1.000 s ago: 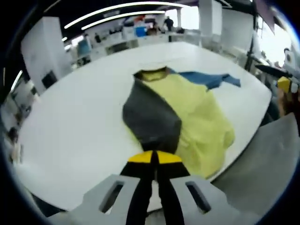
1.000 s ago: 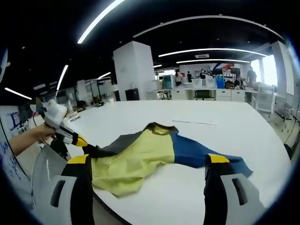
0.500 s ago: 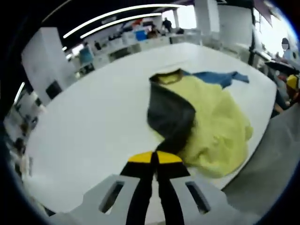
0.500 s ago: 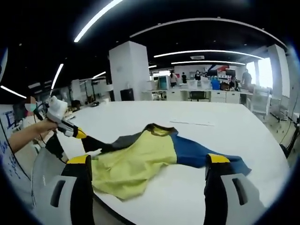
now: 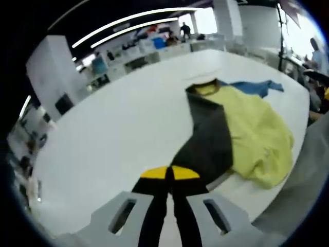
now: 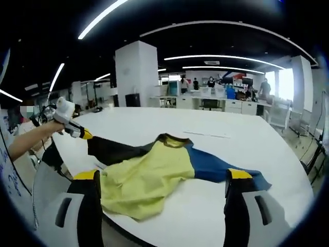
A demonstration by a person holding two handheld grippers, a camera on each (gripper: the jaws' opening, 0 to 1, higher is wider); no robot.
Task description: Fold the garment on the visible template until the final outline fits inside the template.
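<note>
Our left tool is clamped on the dark sleeve of the one garment, which lies on the white surface near its edge. Our right tool stands wide and holds nothing. We judge that pulling this single sleeve further may drag the yellow body off the surface; we cannot make out any template.
</note>
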